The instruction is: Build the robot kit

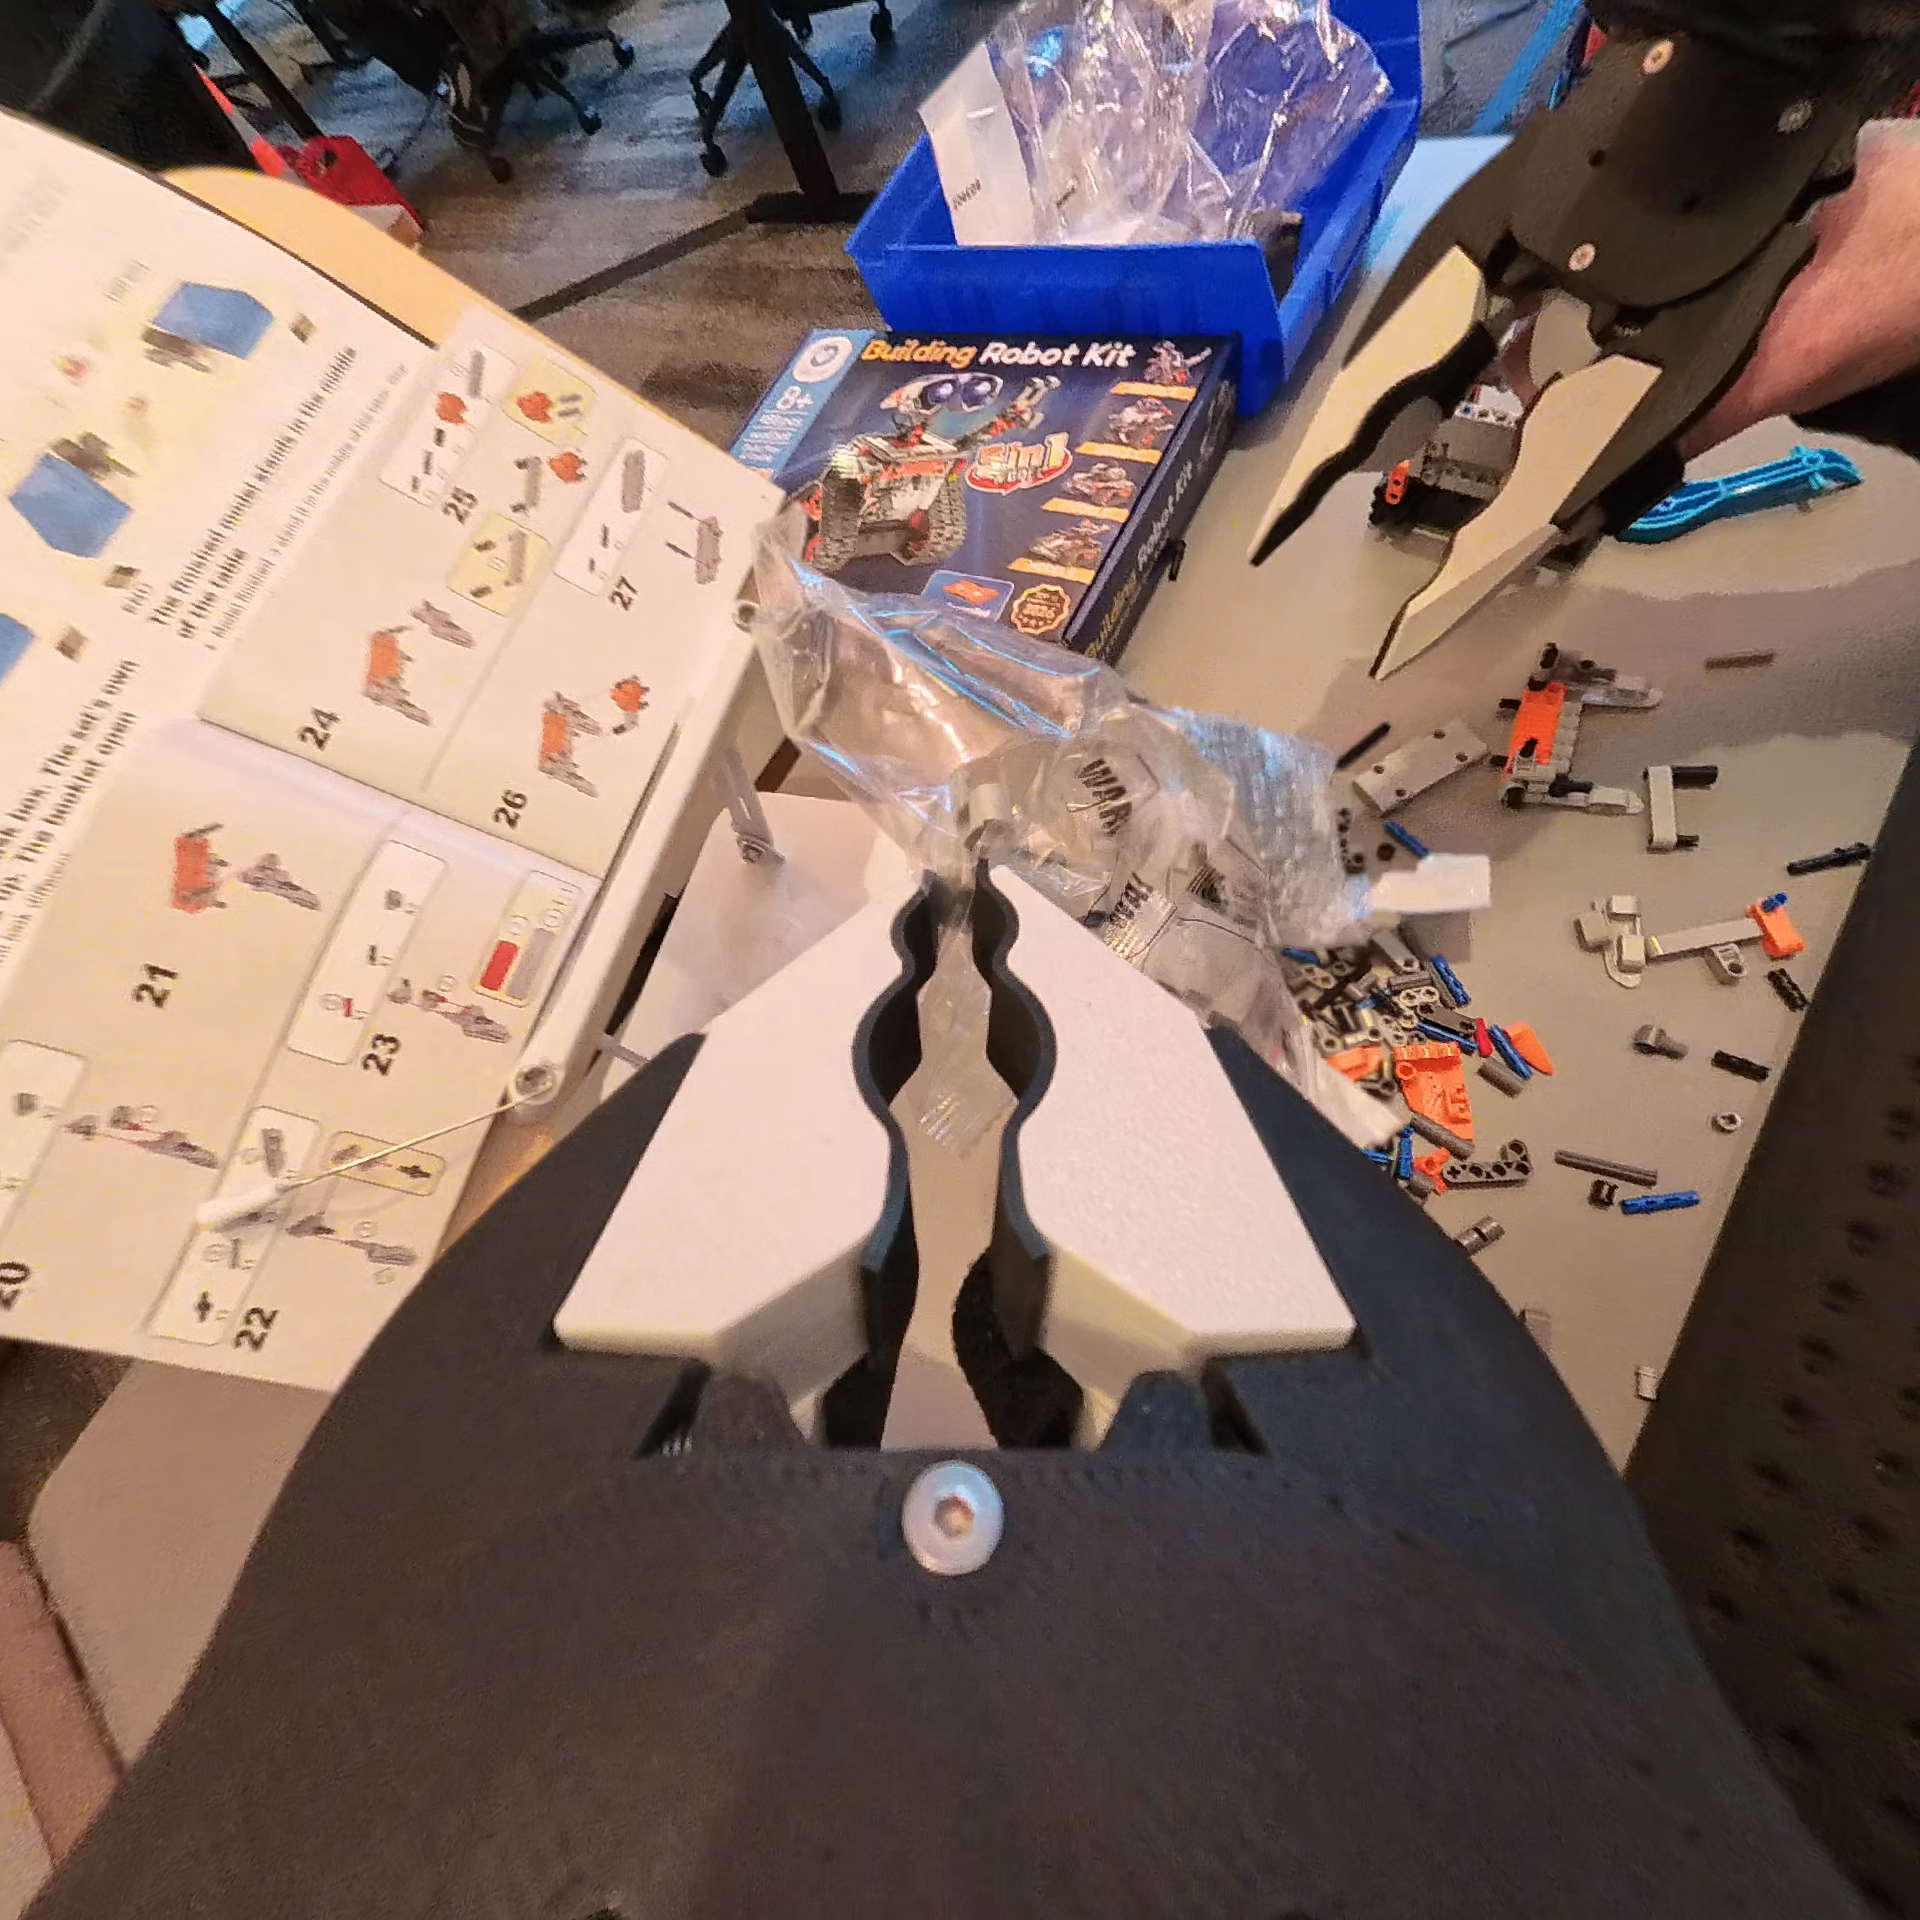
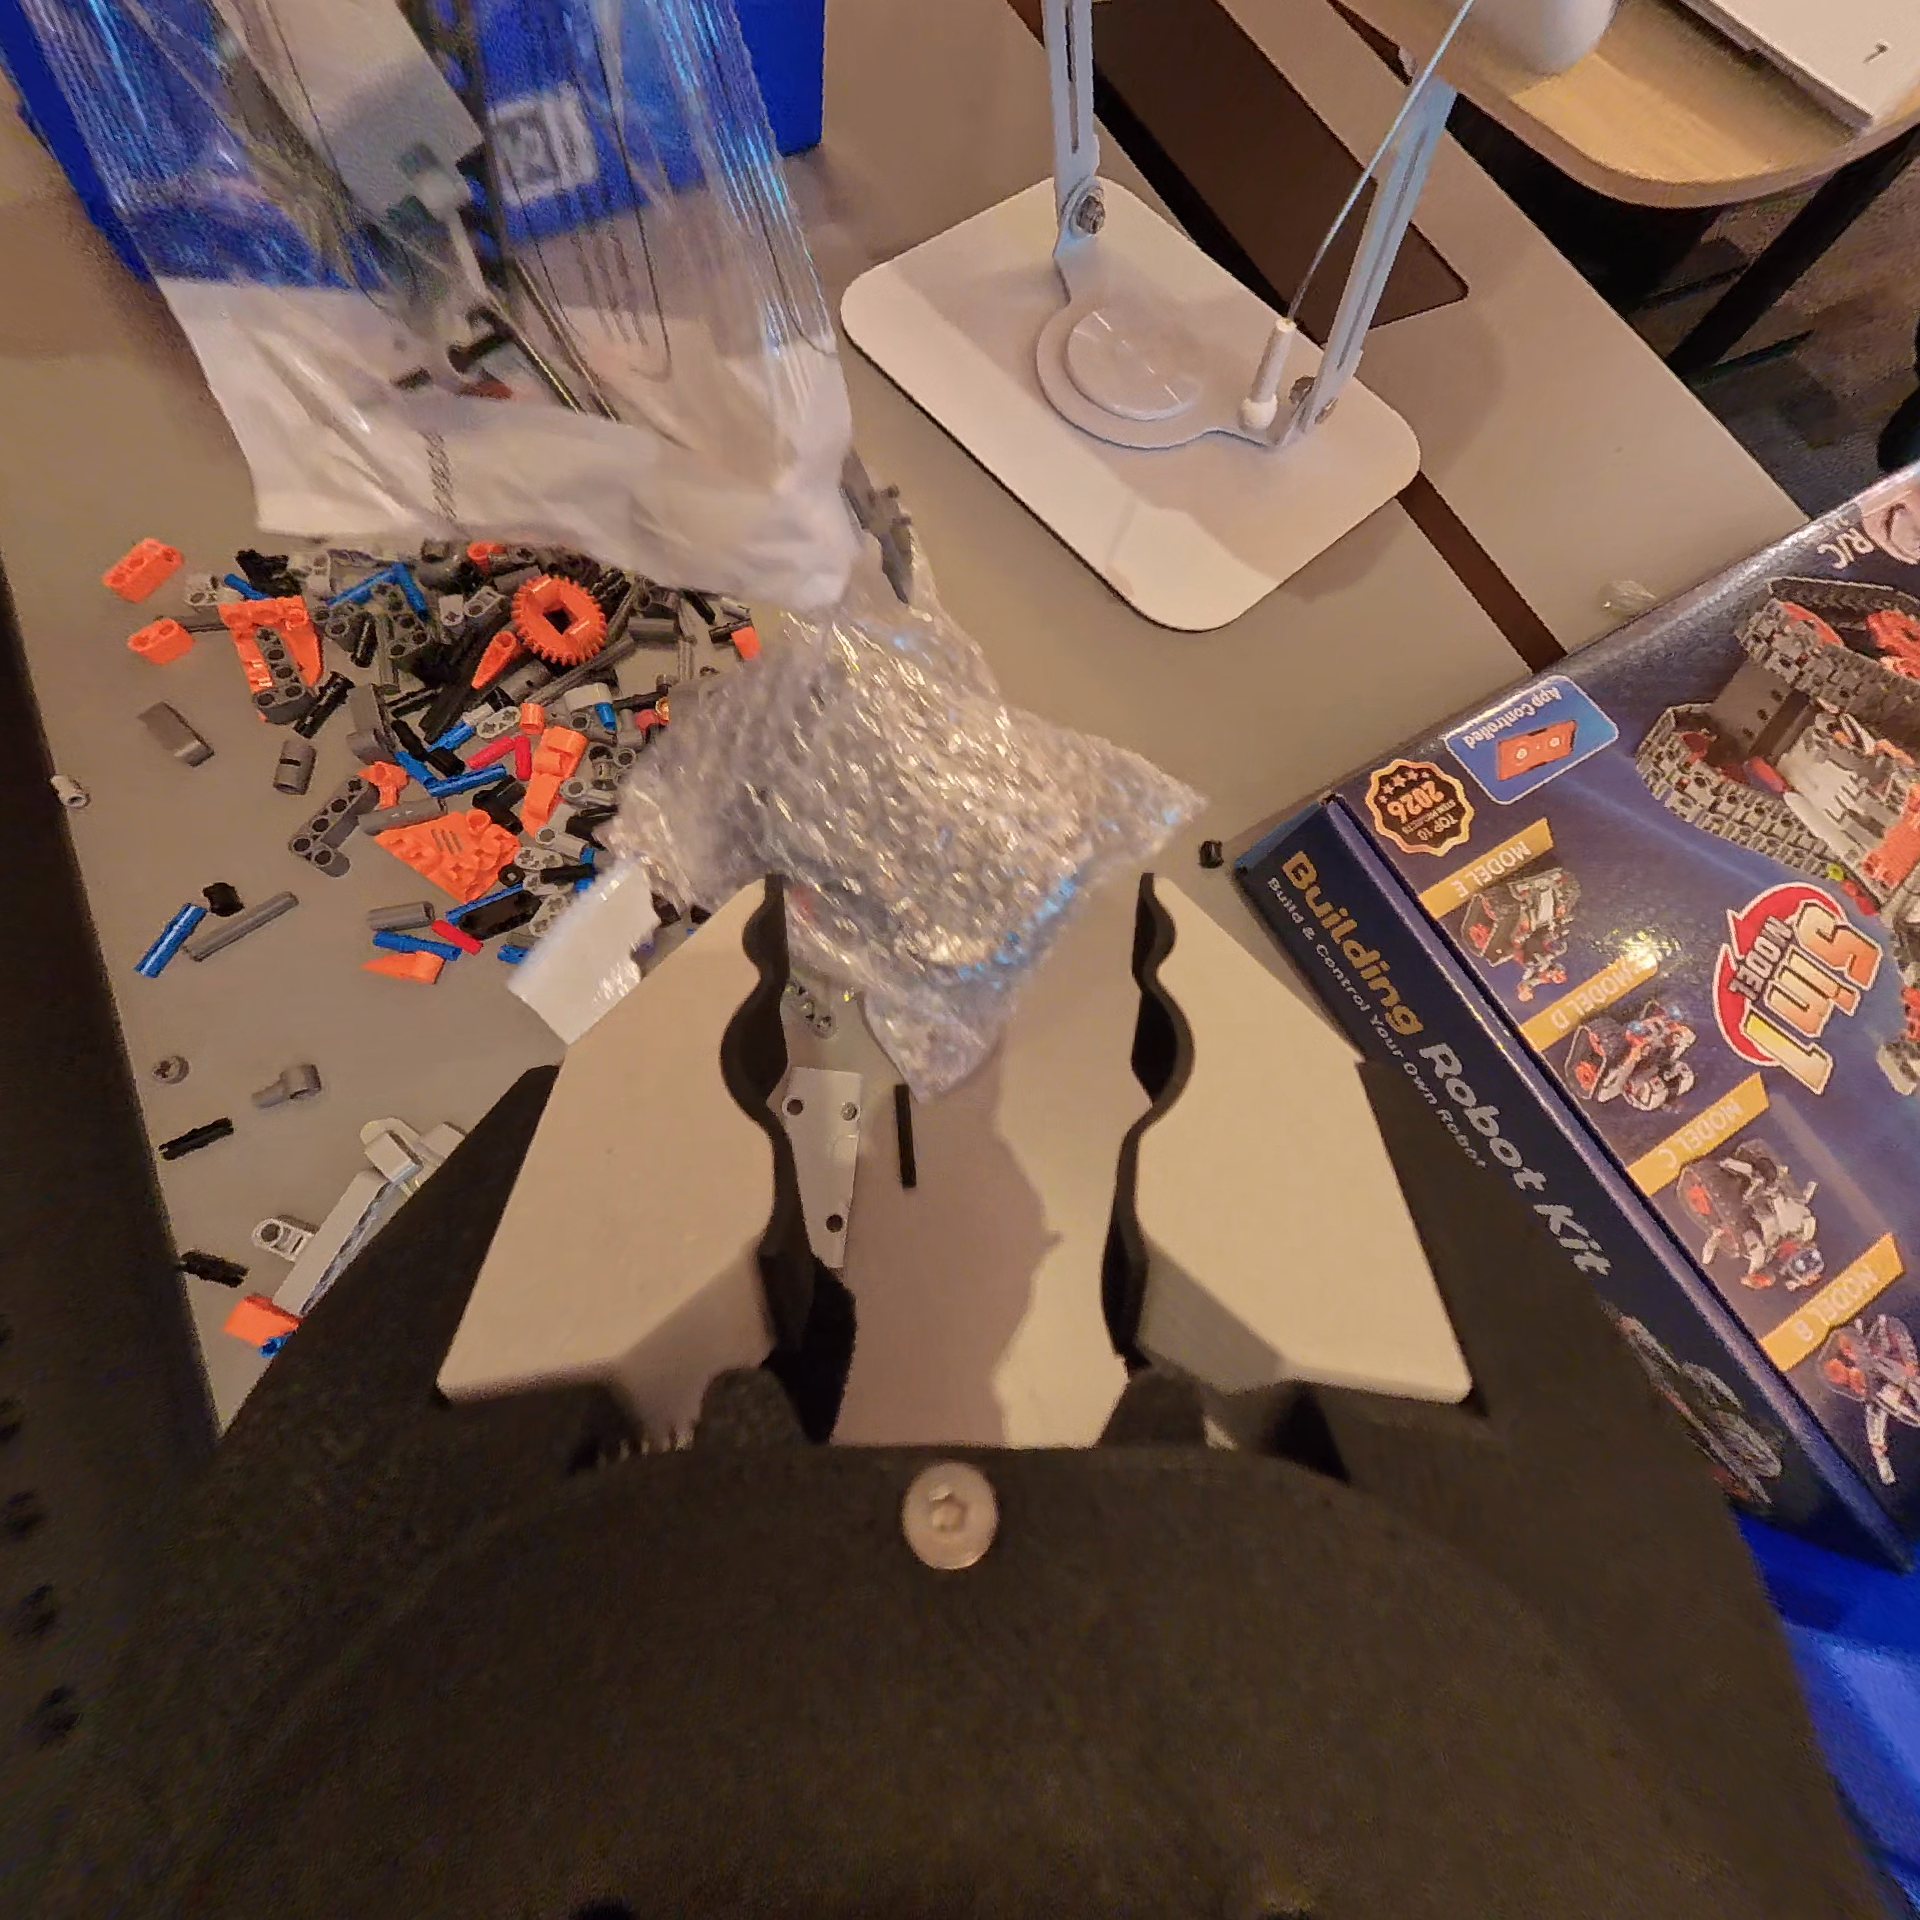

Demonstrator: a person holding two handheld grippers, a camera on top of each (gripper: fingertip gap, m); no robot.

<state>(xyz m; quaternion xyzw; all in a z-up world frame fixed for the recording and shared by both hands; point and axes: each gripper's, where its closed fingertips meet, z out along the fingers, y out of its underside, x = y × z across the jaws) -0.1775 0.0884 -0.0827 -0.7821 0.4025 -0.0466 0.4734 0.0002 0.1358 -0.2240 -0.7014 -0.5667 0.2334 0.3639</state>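
In the left wrist view the left tool [image 1: 951,904] is pressed together on a strip of clear plastic bag [image 1: 935,717], pinching it between its wavy inner edges so that the crumpled film stands up from the tips; held by this thin edge, the bag hangs free above the desk [image 1: 1299,634], likely so its weight pulls it taut. An open instruction booklet [image 1: 312,675] is propped on a white stand at the left, a printed kit box [image 1: 997,478] lies beyond the bag, and a blue bin [image 1: 1091,275] holding more plastic sits behind that. The right tool [image 1: 1320,603] shows at upper right, spread, gripped by a hand [image 1: 1839,312], above scattered orange, blue and grey building pieces [image 1: 1434,1049]. In the right wrist view the right tool [image 2: 956,894] is spread wide and holds nothing; the bag [image 2: 894,810] hangs just ahead of its tips, its lower part bubble-textured and silvery, its upper part clear and stretched upward. The pile of pieces [image 2: 457,727] lies left, the white stand base [image 2: 1195,520] beyond, the box [image 2: 1621,987] right
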